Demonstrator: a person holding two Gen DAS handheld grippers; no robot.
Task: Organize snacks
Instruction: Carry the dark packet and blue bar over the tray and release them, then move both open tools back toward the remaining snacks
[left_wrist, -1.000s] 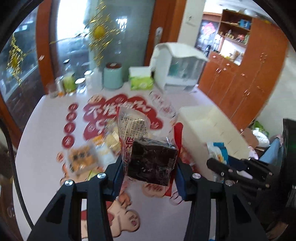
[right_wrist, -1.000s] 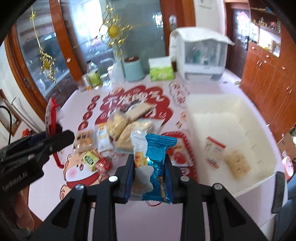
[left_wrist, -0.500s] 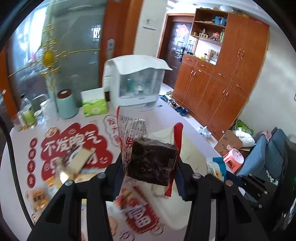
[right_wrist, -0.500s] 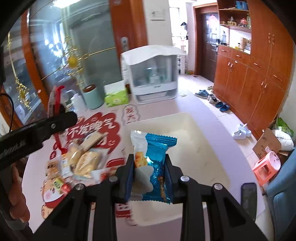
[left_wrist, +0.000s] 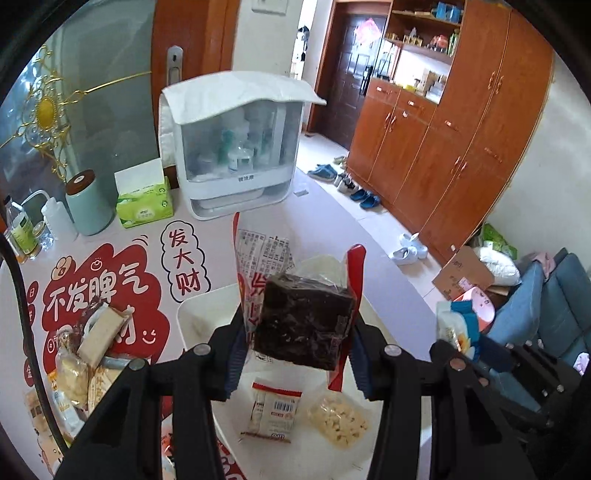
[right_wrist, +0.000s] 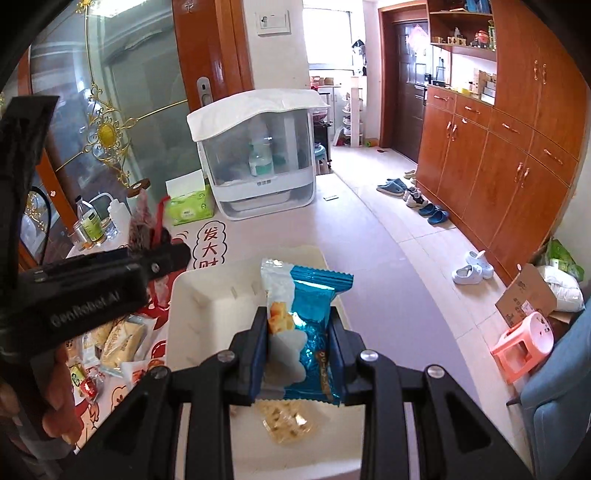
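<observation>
One white bin (left_wrist: 195, 314) on the table holds two packets, a white barcoded one (left_wrist: 271, 411) and a clear one of pale pieces (left_wrist: 338, 419), while above it the left gripper (left_wrist: 299, 332) pinches one dark brown cake packet (left_wrist: 303, 325) and the right gripper (right_wrist: 299, 350) pinches one blue-and-white snack packet (right_wrist: 306, 325).

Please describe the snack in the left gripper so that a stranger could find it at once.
Find the white bin on the table. Above it, the left gripper holds a dark brown block in clear wrap with red edges. The right gripper's snack is blue.
</observation>
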